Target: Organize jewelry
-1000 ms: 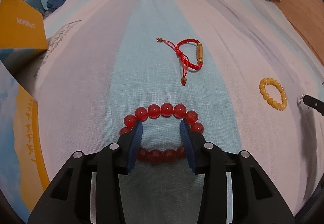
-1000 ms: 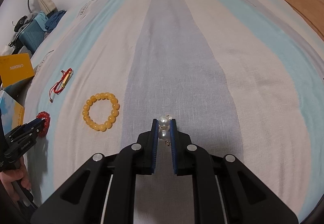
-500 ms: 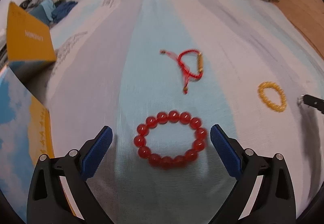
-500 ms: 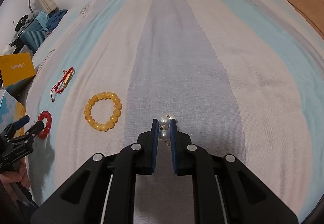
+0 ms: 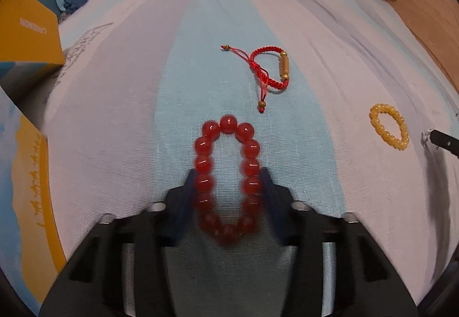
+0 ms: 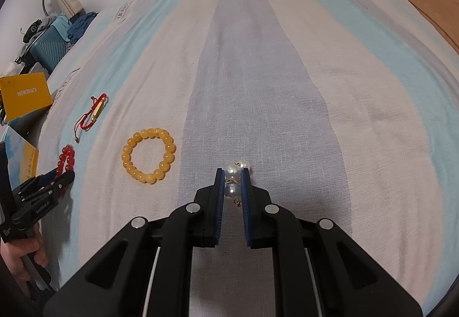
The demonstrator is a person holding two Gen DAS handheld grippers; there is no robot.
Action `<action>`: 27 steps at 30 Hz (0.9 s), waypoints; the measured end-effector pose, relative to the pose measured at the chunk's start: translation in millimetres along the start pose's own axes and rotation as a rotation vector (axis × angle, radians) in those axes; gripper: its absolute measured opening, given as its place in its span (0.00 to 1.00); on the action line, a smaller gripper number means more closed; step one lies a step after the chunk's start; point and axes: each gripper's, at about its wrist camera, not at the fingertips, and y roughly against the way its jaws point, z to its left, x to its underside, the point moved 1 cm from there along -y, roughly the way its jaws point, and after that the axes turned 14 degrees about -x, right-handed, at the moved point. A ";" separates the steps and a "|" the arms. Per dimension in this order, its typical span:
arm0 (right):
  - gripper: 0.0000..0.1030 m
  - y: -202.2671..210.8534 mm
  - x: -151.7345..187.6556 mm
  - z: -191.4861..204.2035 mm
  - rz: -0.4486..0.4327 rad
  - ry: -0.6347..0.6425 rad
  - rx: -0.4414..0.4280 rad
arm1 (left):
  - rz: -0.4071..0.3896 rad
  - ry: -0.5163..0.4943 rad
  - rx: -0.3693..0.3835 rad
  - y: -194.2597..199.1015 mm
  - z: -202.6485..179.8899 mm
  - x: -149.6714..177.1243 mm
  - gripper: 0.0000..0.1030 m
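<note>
Half a second ago the left gripper (image 5: 228,176) stood spread wide on either side of the round red bead bracelet (image 5: 227,178); now its jaws are closing in on the loop, which is squeezed from a circle into a tall narrow oval. The bracelet sits between the two blue pads, its side beads pressed against them, its far end poking out past the tips and its near end blurred back between the arms. It lies on the striped bed (image 5: 120,122), on a pale blue band.

Beyond the jaws' tips lies a red cord bracelet (image 5: 269,70) with a gold tube, near but apart from the beads. Well off to the right rests a yellow bead bracelet (image 5: 388,130). A yellow box (image 5: 25,36) stands at the left edge of the bed.

The right gripper (image 6: 233,173) is clenched on pearl earrings (image 6: 233,180), two white pearls stacked between the pads and a third showing just past the tips. In its view the yellow bracelet lies to the left of the jaws, and a hand (image 6: 20,256) grips the left tool's handle.
</note>
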 end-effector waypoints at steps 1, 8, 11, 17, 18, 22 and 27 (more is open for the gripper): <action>0.10 0.0 0.1 0.0 -0.001 -0.001 0.000 | -0.002 -0.004 -0.005 1.1 -0.1 0.3 0.25; 0.10 0.7 -2.0 -0.5 -0.012 -0.010 -0.007 | -0.011 0.010 0.017 11.7 3.5 -0.1 0.13; 0.10 1.1 -3.5 -2.0 -0.021 -0.019 -0.017 | -0.017 0.008 0.017 17.3 4.7 -1.0 0.13; 0.10 5.6 -4.3 -1.8 -0.032 -0.019 -0.030 | -0.025 0.024 0.033 32.5 12.1 -5.4 0.12; 0.10 8.1 -4.2 -0.2 -0.035 -0.013 -0.029 | -0.024 0.027 0.034 34.5 13.2 -6.0 0.12; 0.10 18.0 -3.1 -0.3 -0.045 -0.023 -0.036 | -0.030 0.016 0.032 45.2 14.9 -4.2 0.12; 0.10 31.7 -2.4 3.4 -0.061 -0.048 -0.047 | -0.038 0.015 0.047 56.6 16.4 -0.9 0.12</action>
